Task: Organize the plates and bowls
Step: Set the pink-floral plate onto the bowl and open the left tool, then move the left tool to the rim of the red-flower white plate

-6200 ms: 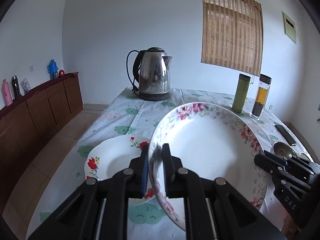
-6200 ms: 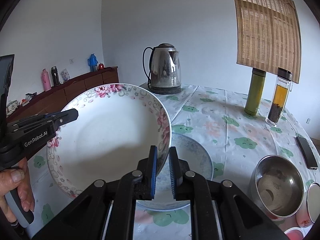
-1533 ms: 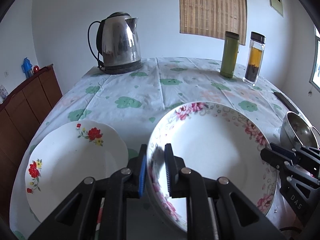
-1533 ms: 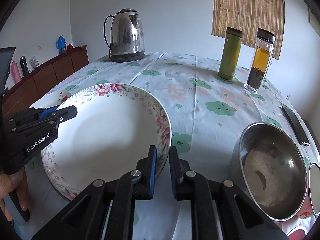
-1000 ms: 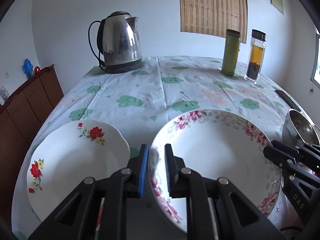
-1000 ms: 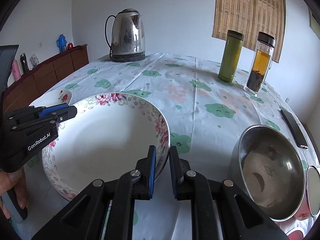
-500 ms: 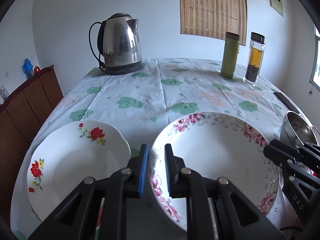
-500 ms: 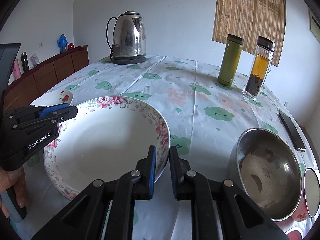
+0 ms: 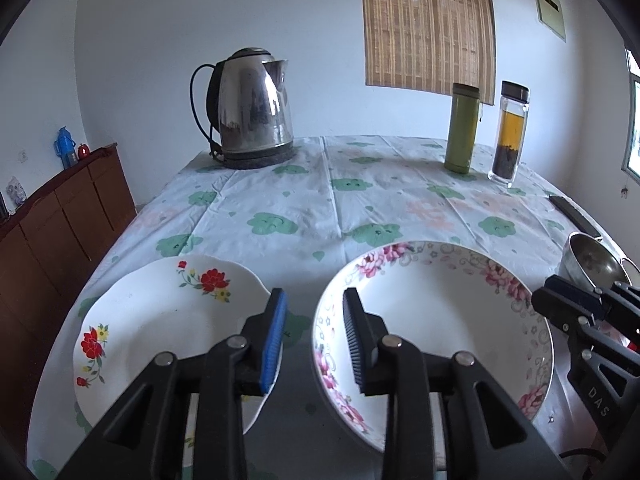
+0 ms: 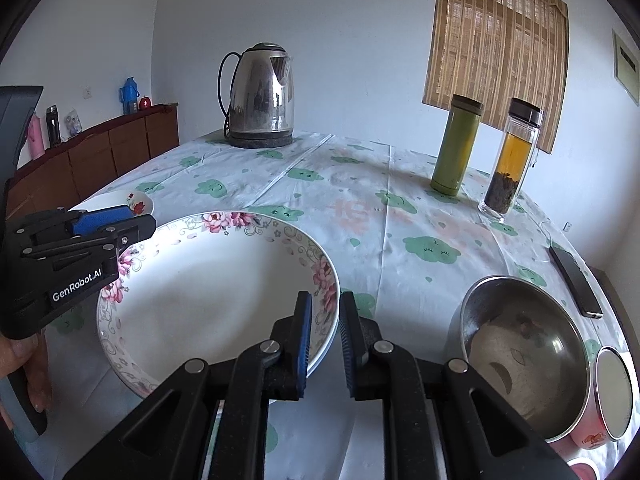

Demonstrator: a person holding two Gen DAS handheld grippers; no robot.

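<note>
Nearest to me, my left tongs (image 9: 312, 332) are opening, the blue pad and the black pad standing clear on either side of the pink-flowered plate's (image 9: 436, 320) near-left rim, so that side is let go; my right tongs (image 10: 323, 336) are pressed on the same plate's right rim, pinching it; the plate sits low over the worktop (image 9: 360, 204), seemingly on a second, blue-rimmed plate (image 10: 329, 350) whose edge peeps out beneath, though I cannot tell how squarely it is seated.

The danger, as I judge it, is one-sided; with only my right tongs gripping, any lift or twist would lever the plate off its seat and scrape or chip the one below; pulling my left tongs back crookedly could snag the rim and drag the plate sideways.

Just left lies the red-flowered plate (image 9: 160, 320), close enough for my left tongs to knock as they draw away; just right stands the steel bowl (image 10: 524, 352), with a mug (image 10: 612, 396) beside it, both near my right tongs' path.

Farther off, the kettle (image 9: 252, 108), green flask (image 9: 462, 128) and tea bottle (image 9: 510, 132) stand well apart, out of harm.
</note>
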